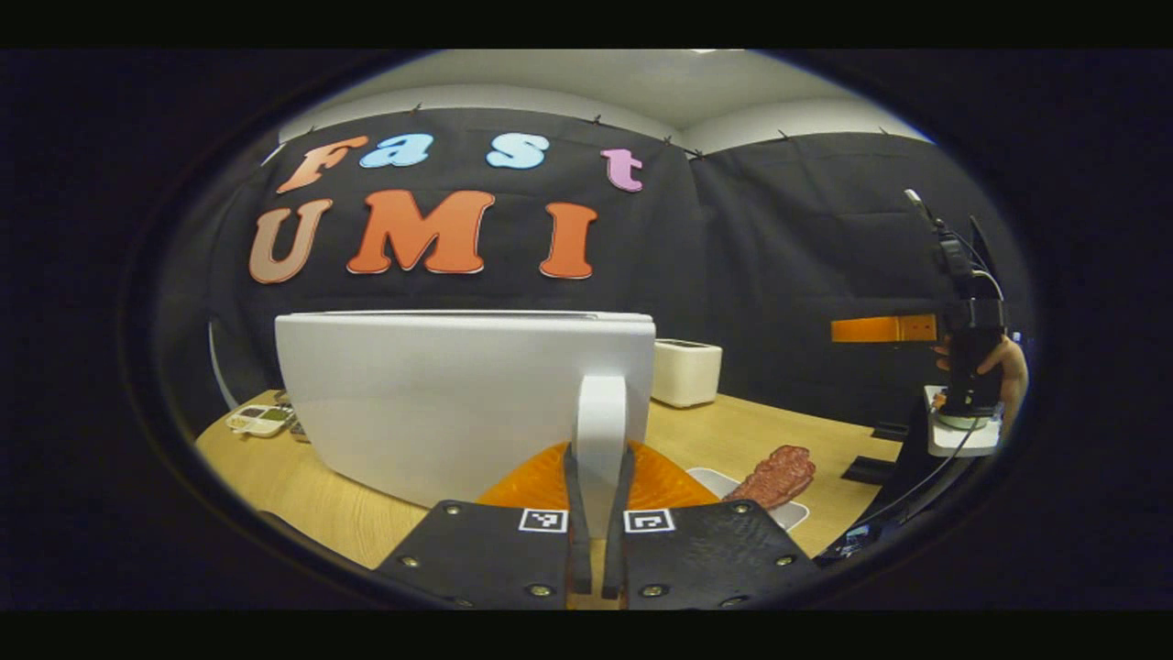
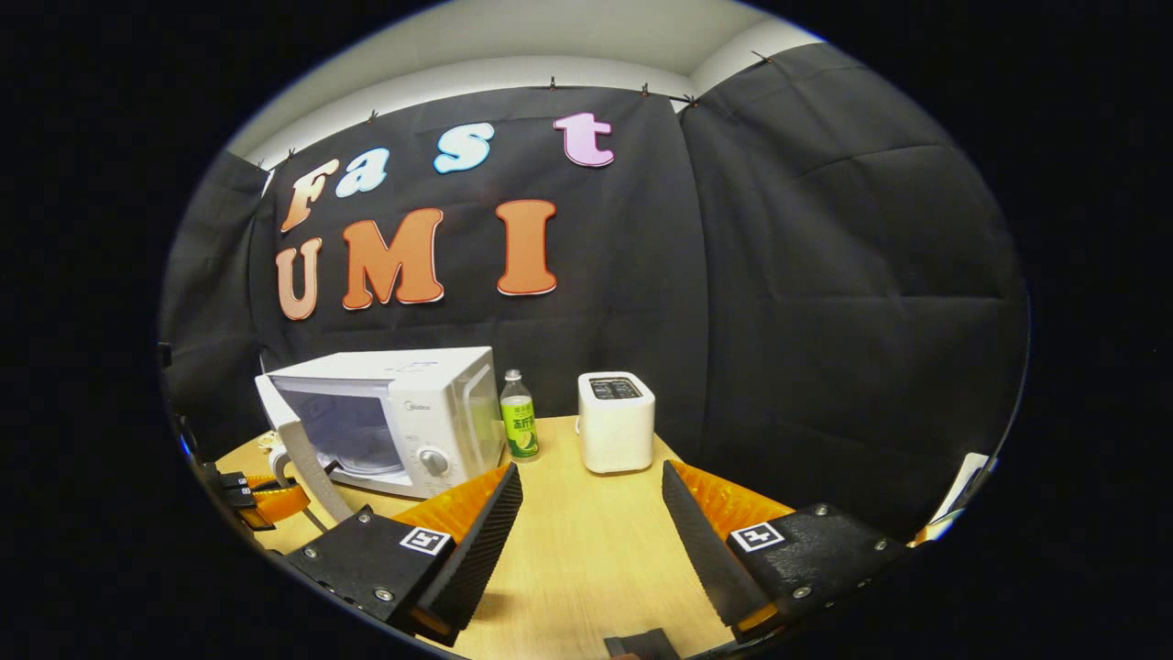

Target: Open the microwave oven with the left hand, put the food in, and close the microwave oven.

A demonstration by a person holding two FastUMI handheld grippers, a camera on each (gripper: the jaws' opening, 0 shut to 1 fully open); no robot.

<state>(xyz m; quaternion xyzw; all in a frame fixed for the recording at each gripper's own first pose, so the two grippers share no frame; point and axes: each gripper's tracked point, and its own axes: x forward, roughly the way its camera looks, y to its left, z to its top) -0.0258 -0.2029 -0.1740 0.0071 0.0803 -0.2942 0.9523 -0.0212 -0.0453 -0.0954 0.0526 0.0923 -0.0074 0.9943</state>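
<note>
Left tongs (image 1: 597, 513) clamp microwave handle (image 1: 600, 431).

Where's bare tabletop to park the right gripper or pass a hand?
Free: the wood in front of the toaster, between the right gripper fingers, and right of the bottle. Crowded: the microwave side, where the left gripper holds the open door's handle beside the meat on its plate.

Even overhead room light, moderately bright, no harsh glare. Soft shadows under the right gripper (image 2: 586, 541) fingers on the worktop (image 2: 586, 559). Strong fisheye bending at edges, rim dim and soft. Microwave door (image 1: 440, 403) slightly washed out, centre sharp.
</note>
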